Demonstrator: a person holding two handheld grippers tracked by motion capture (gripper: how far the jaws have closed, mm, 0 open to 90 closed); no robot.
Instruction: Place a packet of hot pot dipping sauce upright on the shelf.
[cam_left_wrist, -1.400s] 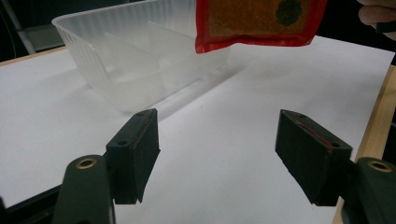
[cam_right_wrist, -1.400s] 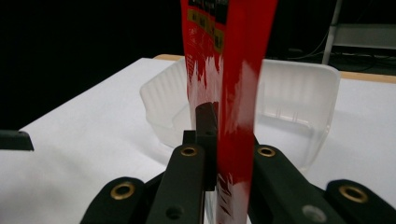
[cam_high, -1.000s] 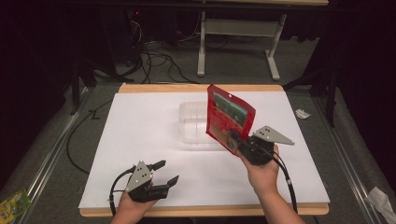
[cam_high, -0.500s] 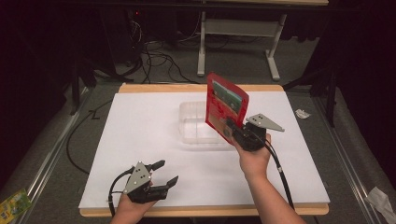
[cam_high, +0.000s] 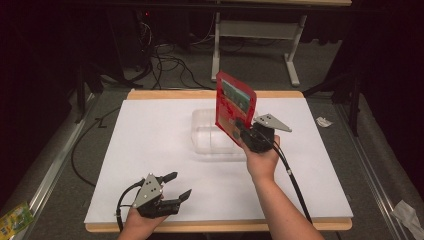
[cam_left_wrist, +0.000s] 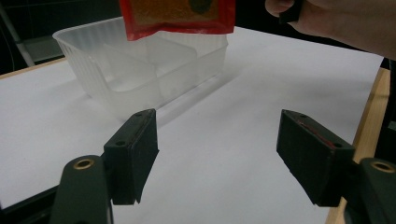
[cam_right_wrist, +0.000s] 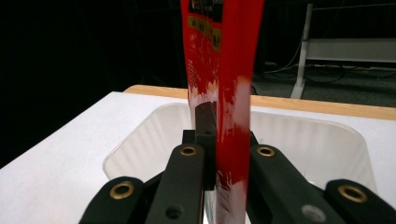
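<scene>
A flat red packet (cam_high: 234, 107) stands upright in the air, held by its lower edge in my right gripper (cam_high: 243, 131), which is shut on it. The packet hangs over the right part of a clear plastic container (cam_high: 207, 135) with inner dividers in the middle of the white table. In the right gripper view the red packet (cam_right_wrist: 229, 79) rises edge-on between the jaws, with the container (cam_right_wrist: 140, 140) below. My left gripper (cam_high: 175, 186) rests open near the table's front edge, nothing between its fingers. Its own view shows the container (cam_left_wrist: 107, 70) and the packet's bottom edge (cam_left_wrist: 177, 18) ahead.
The white table top (cam_high: 125, 145) has a wooden edge at front and back. Cables (cam_high: 165, 60) and a desk frame (cam_high: 260, 35) lie on the floor beyond the table. Scraps of paper (cam_high: 324, 121) lie on the floor at right, and a green-yellow packet (cam_high: 12, 220) at bottom left.
My right gripper has carried the red packet up and toward the far left, over the container, turning it more upright. The left gripper has stayed where it was.
</scene>
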